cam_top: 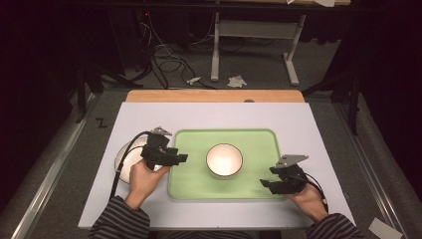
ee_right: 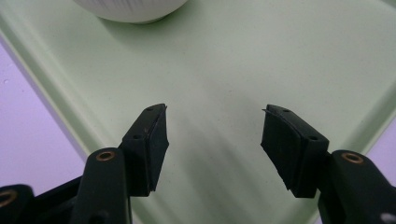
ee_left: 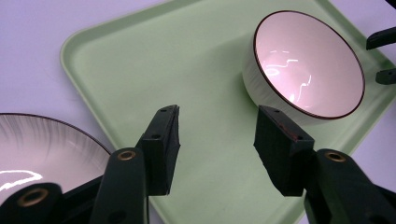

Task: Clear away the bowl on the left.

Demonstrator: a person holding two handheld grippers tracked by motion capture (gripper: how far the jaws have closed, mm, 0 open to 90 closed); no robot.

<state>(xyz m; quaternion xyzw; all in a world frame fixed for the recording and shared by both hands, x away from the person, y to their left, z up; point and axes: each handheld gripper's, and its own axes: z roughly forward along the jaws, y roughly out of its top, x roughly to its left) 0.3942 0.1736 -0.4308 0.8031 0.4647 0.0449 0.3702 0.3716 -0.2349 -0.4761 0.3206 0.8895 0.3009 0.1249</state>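
A white bowl with a dark rim (cam_top: 224, 160) (ee_left: 306, 65) stands upright in the middle of a pale green tray (cam_top: 254, 139) (ee_left: 154, 65) (ee_right: 261, 60). A second white dish (cam_top: 125, 155) (ee_left: 42, 144) lies on the table just left of the tray, partly under the left hand. My left gripper (cam_top: 178, 158) (ee_left: 217, 133) hovers over the tray's left edge, open and empty. My right gripper (cam_top: 268, 185) (ee_right: 212, 133) is open and empty over the tray's near right corner. The bowl's ribbed base (ee_right: 130, 9) shows at the top of the right gripper view.
The tray rests on a white mat (cam_top: 149, 117) over a wooden table (cam_top: 214, 95). Beyond the table lie cables (cam_top: 164, 59), a metal stand (cam_top: 215, 50) and paper scraps (cam_top: 237, 80) on the floor. Striped sleeves (cam_top: 119, 221) come in at the bottom.
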